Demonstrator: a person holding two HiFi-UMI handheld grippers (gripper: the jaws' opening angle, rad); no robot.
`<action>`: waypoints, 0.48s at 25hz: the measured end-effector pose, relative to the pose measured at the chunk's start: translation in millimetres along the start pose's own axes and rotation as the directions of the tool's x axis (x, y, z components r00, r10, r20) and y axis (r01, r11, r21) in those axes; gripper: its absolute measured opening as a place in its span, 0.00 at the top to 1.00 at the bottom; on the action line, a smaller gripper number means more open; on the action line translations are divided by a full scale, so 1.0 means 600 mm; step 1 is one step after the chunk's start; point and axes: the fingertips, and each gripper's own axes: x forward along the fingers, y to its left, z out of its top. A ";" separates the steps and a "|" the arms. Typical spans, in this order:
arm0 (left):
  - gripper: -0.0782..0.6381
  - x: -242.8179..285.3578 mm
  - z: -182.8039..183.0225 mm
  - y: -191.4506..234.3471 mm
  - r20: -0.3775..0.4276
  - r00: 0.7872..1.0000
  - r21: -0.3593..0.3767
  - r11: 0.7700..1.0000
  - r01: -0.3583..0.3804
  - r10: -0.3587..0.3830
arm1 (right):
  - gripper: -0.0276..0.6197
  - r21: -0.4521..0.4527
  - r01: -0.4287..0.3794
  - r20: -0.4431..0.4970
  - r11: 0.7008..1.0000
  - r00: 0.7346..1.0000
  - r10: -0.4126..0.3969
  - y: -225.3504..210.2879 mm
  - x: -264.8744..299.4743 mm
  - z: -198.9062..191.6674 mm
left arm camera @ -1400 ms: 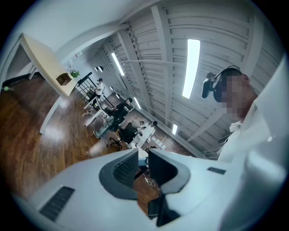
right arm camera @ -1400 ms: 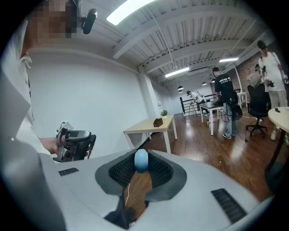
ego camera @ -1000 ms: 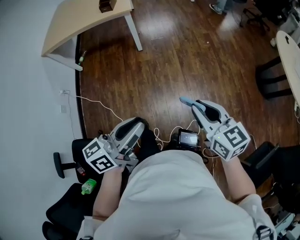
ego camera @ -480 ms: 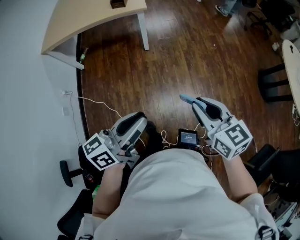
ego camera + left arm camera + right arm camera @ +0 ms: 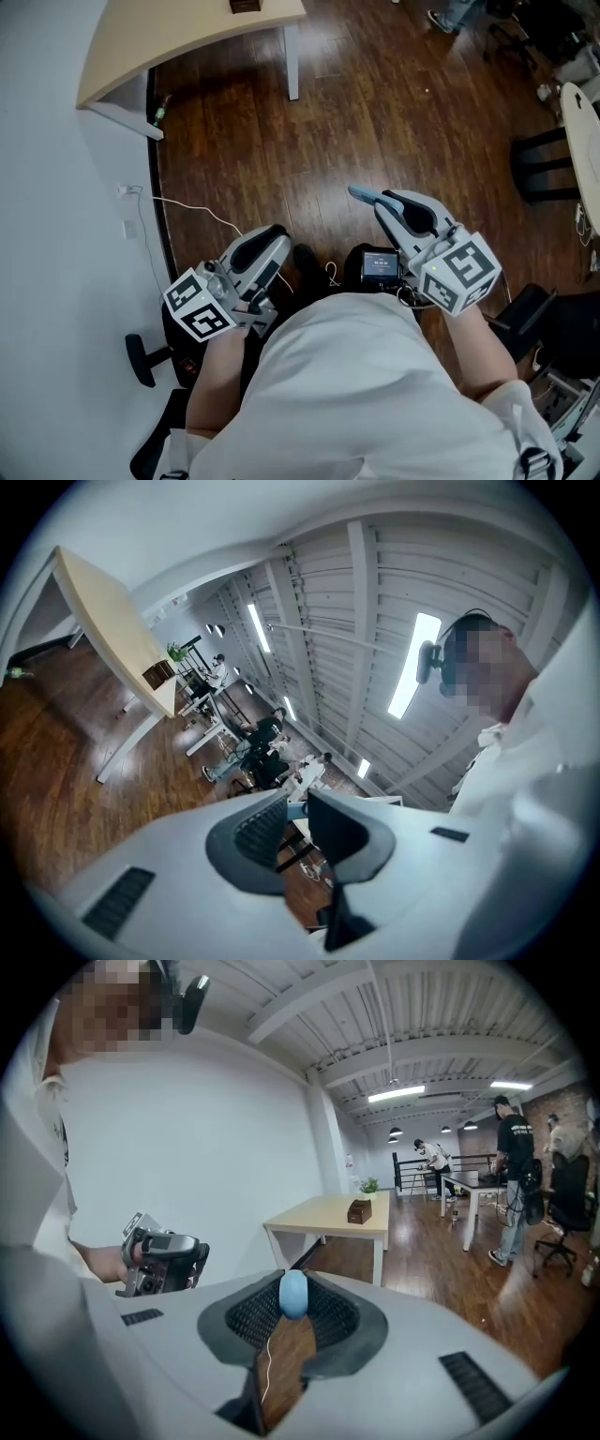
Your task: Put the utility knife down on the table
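A light blue end of the utility knife [image 5: 360, 195] [image 5: 293, 1294] sticks out past the tips of my right gripper [image 5: 371, 200] [image 5: 293, 1314], which is shut on it and held over the wooden floor, tilted a little downward. My left gripper [image 5: 277, 236] [image 5: 296, 823] is at waist height on the left, pointing level. A narrow gap shows between its pads, and nothing is in it. The pale wooden table [image 5: 178, 33] [image 5: 330, 1213] stands ahead against the white wall, well beyond both grippers. A small brown box [image 5: 246, 6] [image 5: 359, 1210] sits on it.
A white cable [image 5: 192, 208] trails over the floor by the wall. An office chair base [image 5: 141, 358] is at my left, and a black device with a screen [image 5: 380, 266] hangs at my waist. Black chairs [image 5: 542, 159] and standing people [image 5: 514, 1177] are off to the right.
The table and floor have slid a little in the head view as the person walks toward the table. Both grippers keep the same pose, the knife still clamped in the right one.
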 end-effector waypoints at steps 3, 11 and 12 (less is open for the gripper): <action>0.80 0.014 0.008 0.013 0.000 1.000 -0.007 1.000 -0.007 0.007 | 0.85 0.006 0.003 0.001 1.000 1.000 -0.003 -0.025 0.015 0.009; 0.80 0.025 0.012 0.016 -0.018 1.000 0.001 1.000 -0.006 0.006 | 0.85 0.006 0.002 0.026 1.000 1.000 -0.002 -0.040 0.028 0.018; 0.80 0.024 0.012 0.015 -0.018 1.000 0.007 1.000 -0.002 0.003 | 0.85 0.004 0.002 0.030 1.000 1.000 -0.002 -0.041 0.031 0.017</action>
